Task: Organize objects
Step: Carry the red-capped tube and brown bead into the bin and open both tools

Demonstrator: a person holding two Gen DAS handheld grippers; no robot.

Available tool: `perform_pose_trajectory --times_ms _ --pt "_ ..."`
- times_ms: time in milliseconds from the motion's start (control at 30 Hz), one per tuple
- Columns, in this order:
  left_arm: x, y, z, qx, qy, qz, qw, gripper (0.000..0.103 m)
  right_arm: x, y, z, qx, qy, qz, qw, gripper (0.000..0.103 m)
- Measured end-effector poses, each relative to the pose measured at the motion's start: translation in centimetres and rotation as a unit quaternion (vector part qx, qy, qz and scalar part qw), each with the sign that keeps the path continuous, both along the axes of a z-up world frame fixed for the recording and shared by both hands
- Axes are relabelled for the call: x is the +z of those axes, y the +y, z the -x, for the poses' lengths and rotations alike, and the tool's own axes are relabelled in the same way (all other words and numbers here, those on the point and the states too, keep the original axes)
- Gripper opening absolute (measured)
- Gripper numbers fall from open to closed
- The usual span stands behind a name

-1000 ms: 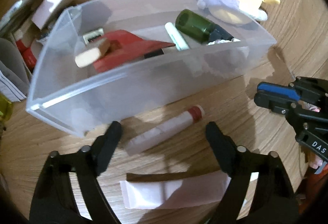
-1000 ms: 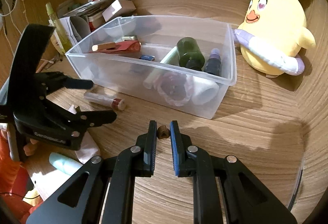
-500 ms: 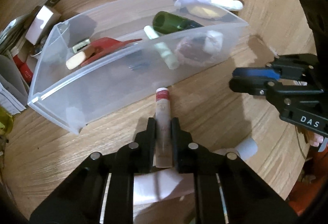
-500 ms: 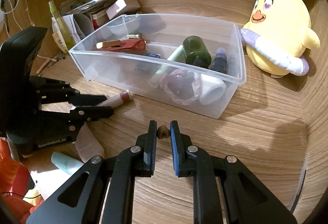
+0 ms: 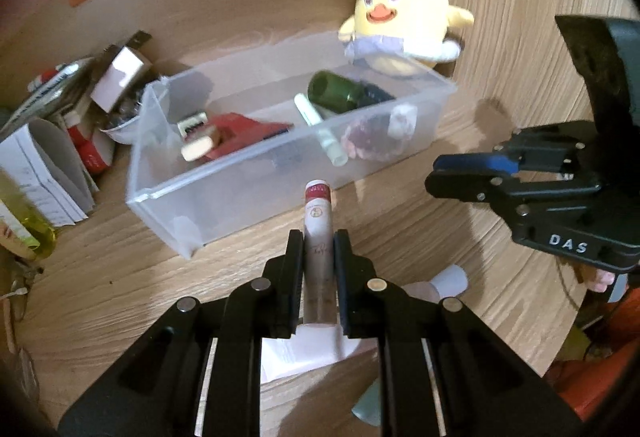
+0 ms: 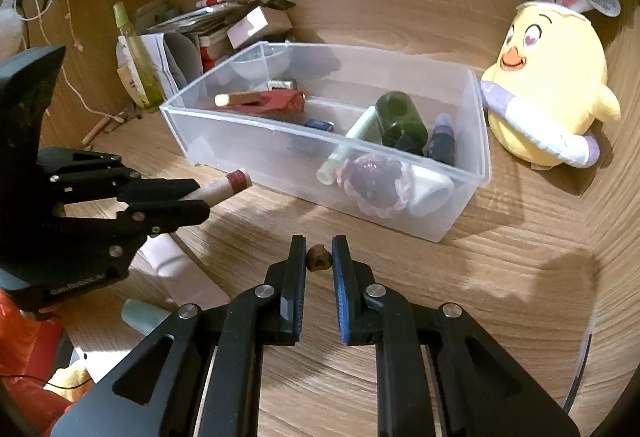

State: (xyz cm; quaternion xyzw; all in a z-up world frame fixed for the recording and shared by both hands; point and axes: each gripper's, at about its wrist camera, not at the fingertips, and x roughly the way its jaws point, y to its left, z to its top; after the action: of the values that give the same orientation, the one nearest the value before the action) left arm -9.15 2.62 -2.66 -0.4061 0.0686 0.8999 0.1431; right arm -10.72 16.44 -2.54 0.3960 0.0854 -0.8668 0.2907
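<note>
The left tool (image 5: 318,257) is clamped on a white tube with a red cap (image 5: 318,233), gripping it along its body so the capped end points ahead at 12 o'clock toward the clear plastic bin (image 5: 256,173). Held lengthwise and clear of the tabletop (image 5: 120,269), it can probably go over the near wall and lie flat beside the tubes already inside. The right tool (image 6: 319,261), at 3 o'clock from the left one, pinches a small brown lump (image 6: 319,257) at its very tips, since the piece is too small for a deeper hold. It hovers just short of the bin's near wall. A plush chick (image 6: 548,97) sits outside the bin at 2 o'clock
</note>
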Motion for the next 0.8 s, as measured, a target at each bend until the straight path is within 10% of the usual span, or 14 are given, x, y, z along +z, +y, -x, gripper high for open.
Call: perform_pose_trajectory --times_ms 800 --pt "6.2 -0.5 -1.7 0.032 0.087 -0.055 0.9942 0.014 6.1 -0.2 0.0 -0.007 0.074 0.050 0.996 0.012"
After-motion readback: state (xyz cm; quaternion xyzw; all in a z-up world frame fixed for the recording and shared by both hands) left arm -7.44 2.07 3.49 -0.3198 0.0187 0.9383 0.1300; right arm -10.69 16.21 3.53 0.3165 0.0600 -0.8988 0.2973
